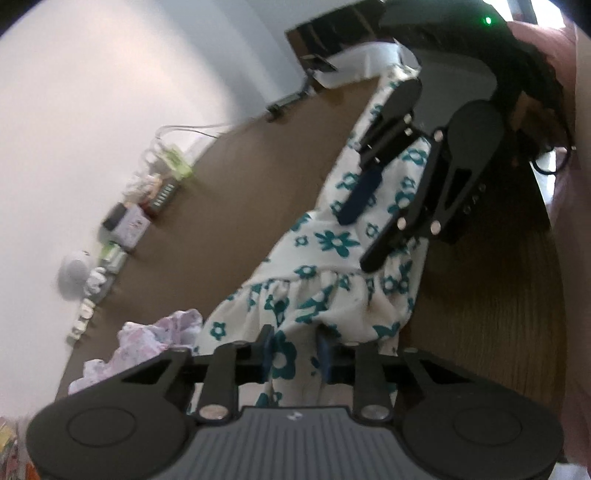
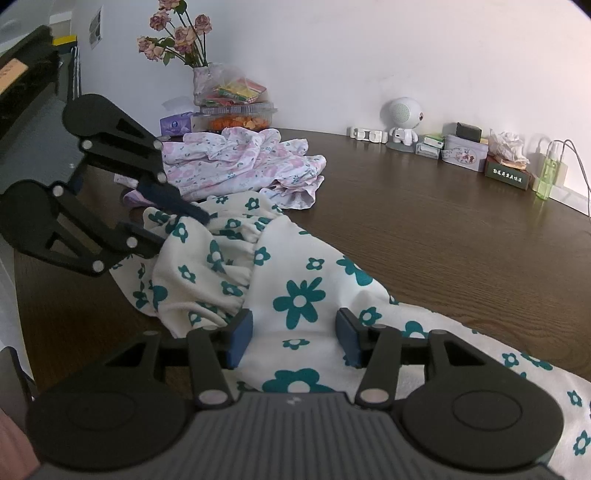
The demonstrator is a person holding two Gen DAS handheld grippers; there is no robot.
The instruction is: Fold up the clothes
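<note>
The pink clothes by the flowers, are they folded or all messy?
Messy. The pink clothes lie in a crumpled, wrinkled heap on the table, with no flat folded edges.

Green box [image 2: 509,172] bears pale print (too blurred to read); nothing else legible.

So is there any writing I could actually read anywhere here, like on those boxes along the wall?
No text here can be read with certainty.
Dark green box: a row of pale characters, too small to read.
Floral tin: a picture only, no legible words.
Purple tissue box: an oval emblem, blurred.
Paper on the wall: print too small to make out.
Left wrist view: everything is blurred.
</note>
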